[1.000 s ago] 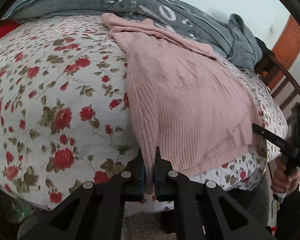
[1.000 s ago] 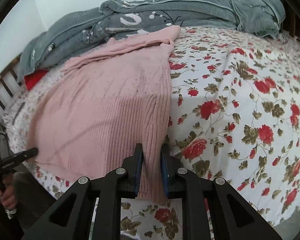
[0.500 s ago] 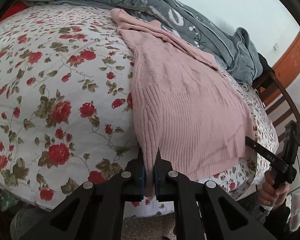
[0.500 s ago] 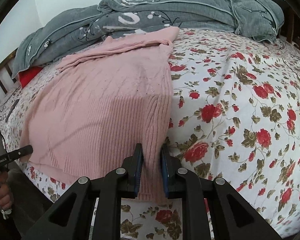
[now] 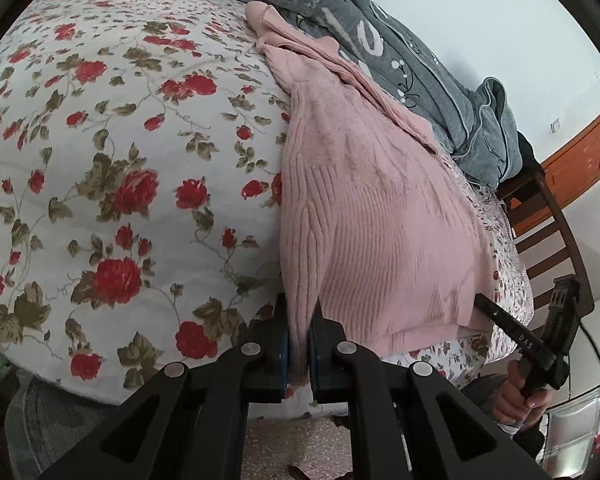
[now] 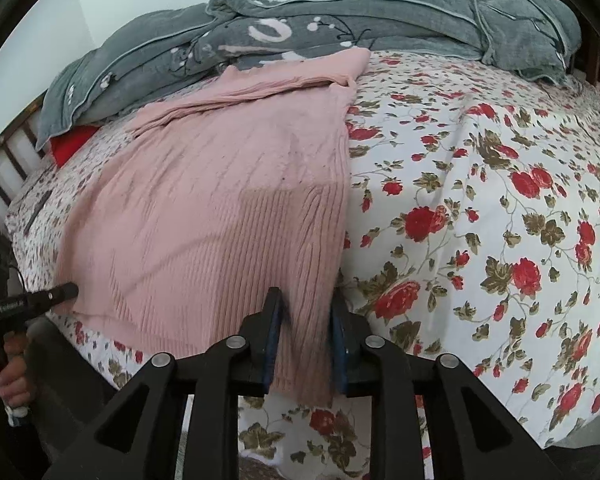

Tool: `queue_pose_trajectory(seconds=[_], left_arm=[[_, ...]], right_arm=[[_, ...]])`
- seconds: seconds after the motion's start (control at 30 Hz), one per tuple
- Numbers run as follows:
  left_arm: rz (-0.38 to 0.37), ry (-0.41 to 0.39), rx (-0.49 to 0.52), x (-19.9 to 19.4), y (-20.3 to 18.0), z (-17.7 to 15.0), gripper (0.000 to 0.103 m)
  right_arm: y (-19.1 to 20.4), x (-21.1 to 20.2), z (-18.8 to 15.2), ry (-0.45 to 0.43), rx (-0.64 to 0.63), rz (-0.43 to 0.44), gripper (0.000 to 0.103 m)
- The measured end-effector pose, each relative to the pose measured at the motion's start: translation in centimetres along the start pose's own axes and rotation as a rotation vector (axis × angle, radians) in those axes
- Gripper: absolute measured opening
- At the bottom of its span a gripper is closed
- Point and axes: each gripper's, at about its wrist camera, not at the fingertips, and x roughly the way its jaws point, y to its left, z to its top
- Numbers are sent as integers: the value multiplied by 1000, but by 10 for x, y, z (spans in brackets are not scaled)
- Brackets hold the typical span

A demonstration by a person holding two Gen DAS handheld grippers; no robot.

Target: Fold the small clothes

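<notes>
A pink knit sweater (image 5: 372,216) lies spread on the floral bed, its top end against a grey blanket; it also shows in the right wrist view (image 6: 220,208). My left gripper (image 5: 299,340) is shut on one bottom corner of the sweater's ribbed hem at the bed's near edge. My right gripper (image 6: 305,332) is around the other bottom corner, jaws a little apart with the knit still between them. Each gripper shows in the other's view, the right (image 5: 496,312) at the far hem corner, the left (image 6: 64,292) likewise.
The bed has a white sheet with red roses (image 5: 120,160). A rumpled grey blanket (image 6: 300,36) is heaped along the far side. A dark wooden chair (image 5: 552,216) and an orange door stand beyond the bed. A red item (image 6: 74,144) peeks from under the blanket.
Both views have risen and tilted over the bed. The right gripper's jaws have widened around the hem. The sweater's near hem looks lifted and slightly bunched.
</notes>
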Motion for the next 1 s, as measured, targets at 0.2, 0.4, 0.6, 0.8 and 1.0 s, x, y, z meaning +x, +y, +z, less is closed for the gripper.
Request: queue_pose_trajectory(seconds=[0.2, 0.4, 0.6, 0.8, 1.0], left_arm=[[9, 12, -24, 1, 1, 0, 7], [76, -5, -46, -1, -9, 0, 7], [93, -11, -88, 2, -14, 1, 7], [8, -22, -88, -11, -8, 6, 6], [-94, -88, -109, -46, -11, 23, 6]], right_arm=[[-1, 0, -5, -8, -36, 28, 20], [-18, 0, 0, 16, -18, 130, 9], [-23, 2, 4, 40, -29, 172, 9], [-25, -2, 5, 24, 21, 178, 8], [-20, -27, 15, -43, 49, 214, 7]])
